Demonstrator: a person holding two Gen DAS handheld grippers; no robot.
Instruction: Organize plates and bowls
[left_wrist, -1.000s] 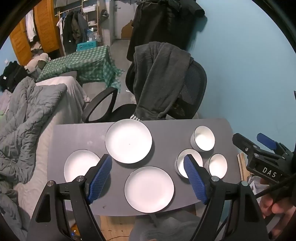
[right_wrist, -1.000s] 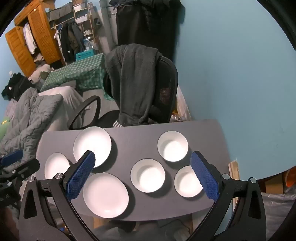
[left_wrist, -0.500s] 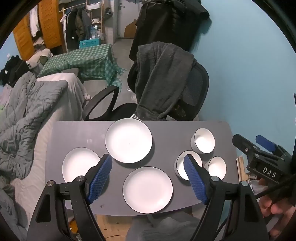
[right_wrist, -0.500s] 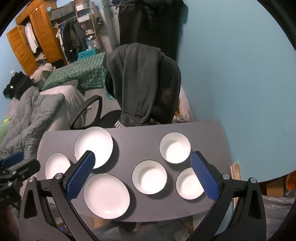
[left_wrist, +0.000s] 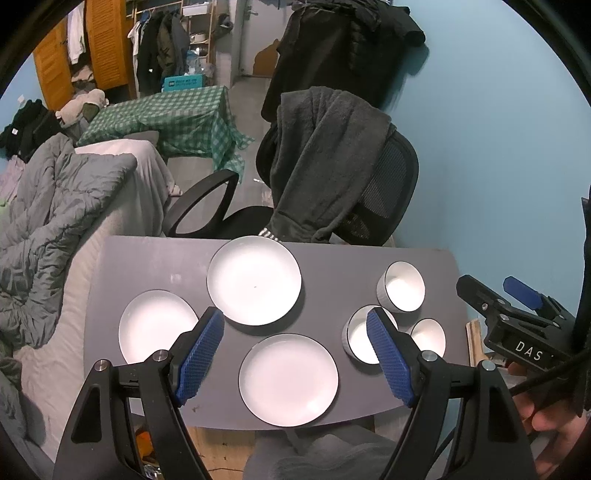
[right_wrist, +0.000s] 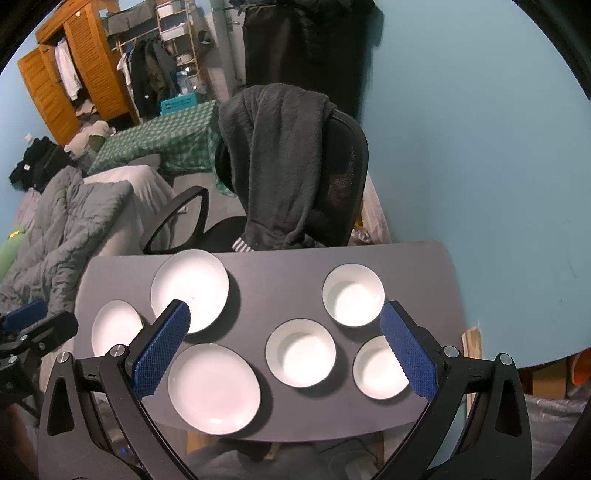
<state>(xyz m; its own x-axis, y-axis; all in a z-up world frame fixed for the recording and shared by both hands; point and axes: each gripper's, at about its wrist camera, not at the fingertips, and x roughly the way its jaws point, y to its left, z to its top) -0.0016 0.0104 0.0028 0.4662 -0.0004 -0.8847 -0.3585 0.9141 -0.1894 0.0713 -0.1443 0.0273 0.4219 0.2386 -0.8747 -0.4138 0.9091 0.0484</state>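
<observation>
Three white plates (left_wrist: 254, 280) and three white bowls (right_wrist: 353, 294), all dark-rimmed and empty, lie separately on a grey table (right_wrist: 280, 280): plates left, bowls right. Above it, the left gripper (left_wrist: 295, 354) and right gripper (right_wrist: 284, 347) hang wide open, holding nothing.

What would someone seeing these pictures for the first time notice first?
Six white dishes spread on the grey table: three plates to the left, three bowls to the right. Both open grippers, left and right, hover above them with blue pads. Behind the table, a dark garment is draped over an office chair.
</observation>
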